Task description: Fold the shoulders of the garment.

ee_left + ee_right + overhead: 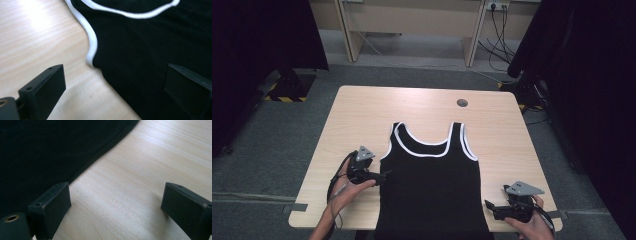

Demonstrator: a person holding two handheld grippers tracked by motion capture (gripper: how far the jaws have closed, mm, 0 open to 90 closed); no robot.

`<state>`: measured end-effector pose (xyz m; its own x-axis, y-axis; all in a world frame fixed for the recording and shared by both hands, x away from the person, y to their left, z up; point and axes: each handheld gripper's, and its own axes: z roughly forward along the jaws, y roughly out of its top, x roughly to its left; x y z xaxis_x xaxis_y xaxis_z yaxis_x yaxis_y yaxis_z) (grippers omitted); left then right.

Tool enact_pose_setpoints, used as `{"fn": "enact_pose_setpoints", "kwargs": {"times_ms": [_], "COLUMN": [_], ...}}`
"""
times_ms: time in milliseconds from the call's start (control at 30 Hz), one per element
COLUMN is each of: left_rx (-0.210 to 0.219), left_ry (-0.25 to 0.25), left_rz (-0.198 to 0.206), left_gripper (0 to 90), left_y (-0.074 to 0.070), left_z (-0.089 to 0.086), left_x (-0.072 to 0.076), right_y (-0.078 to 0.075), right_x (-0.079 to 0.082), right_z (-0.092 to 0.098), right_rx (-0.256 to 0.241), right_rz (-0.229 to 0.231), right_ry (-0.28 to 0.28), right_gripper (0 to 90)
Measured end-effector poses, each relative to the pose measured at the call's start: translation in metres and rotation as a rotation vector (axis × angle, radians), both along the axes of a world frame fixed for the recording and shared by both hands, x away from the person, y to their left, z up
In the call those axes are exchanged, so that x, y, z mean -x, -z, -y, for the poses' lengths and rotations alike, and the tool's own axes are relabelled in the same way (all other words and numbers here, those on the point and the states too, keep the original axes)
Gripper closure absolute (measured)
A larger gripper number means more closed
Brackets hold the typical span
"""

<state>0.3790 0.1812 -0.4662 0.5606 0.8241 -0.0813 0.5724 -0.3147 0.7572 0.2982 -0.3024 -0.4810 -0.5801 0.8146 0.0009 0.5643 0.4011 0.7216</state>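
1. So, the top (432, 175) is lying flat and face-up on the table (362, 115), straps toward the far edge, hem hanging over the near edge, roughly centred.
2. L gripper (382, 176) is sitting at the top's left side, just below the armhole; jaws are standing wide open. In the left gripper view one jaw is over bare wood and the other over black fabric, w/ the white trim (92, 42) curving ahead of them, so they're straddling the side edge.
3. R gripper (490, 207) is hovering near the table's near-right corner, just beside the top's right side, low down by the hem. Jaws are also gaping, holding nothing; in the right gripper view both are over wood, w/ the cloth edge running just by the left-hand jaw.
4. Judging by this, both hands are lining up to pinch the two side edges, prob. for a fold.
5. To do it well: L should be dropping low so the lower jaw is sliding under the edge, catching both layers, not just the upper one.
6. R is needing to move in toward the seam first, as it's not over cloth yet.
7. Grip at matched heights on each side, or the fold is likely coming out skewed.
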Motion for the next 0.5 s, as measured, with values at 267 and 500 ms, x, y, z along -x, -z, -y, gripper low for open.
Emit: {"fn": "enact_pose_setpoints", "kwargs": {"times_ms": [267,500], "left_rx": [0.003,0.006], "left_ry": [-0.016,-0.007], "left_rz": [-0.001,-0.012], "left_gripper": [3.0,3.9], "left_y": [-0.003,-0.002], "left_z": [0.006,0.023], "left_x": [-0.023,-0.040], "right_y": [0.000,0.000], "right_x": [0.000,0.000], "right_z": [0.000,0.000], "right_rx": [0.000,-0.001], "right_rz": [0.000,0.002], "right_ry": [-0.003,-0.004], "right_gripper": [8.9,8.9]}}
